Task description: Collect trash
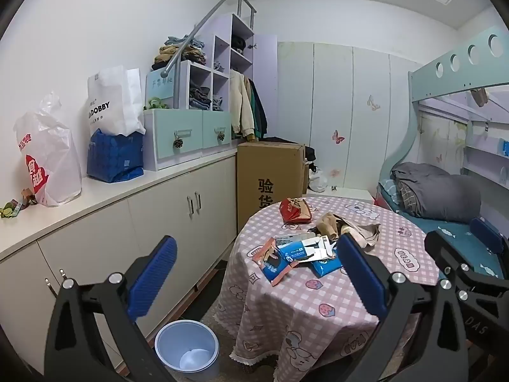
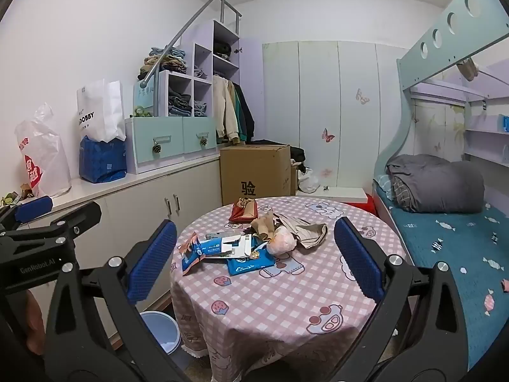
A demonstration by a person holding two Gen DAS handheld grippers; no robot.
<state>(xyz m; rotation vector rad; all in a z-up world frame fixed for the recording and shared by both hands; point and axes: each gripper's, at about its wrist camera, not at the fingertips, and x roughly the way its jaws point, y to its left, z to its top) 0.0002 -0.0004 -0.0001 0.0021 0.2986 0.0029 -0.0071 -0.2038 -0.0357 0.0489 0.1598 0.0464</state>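
On the long side tabletop point(image 1: 105, 191) at far left stand three bags: one clear plastic bag point(image 1: 47, 156), one blue bag point(image 1: 114, 156), one white paper bag point(image 1: 114, 102). One pale blue bin point(image 1: 187, 347) sits on the floor beside the round tabletop point(image 2: 286, 293). The left claw point(image 1: 254, 277) hangs wide open, holding nothing. The trash pile point(image 2: 251, 238) lies on the round tabletop's middle: two blue wrappers, one red bag, crumpled brown paper. The right claw point(image 2: 254, 261) gapes wide, empty.
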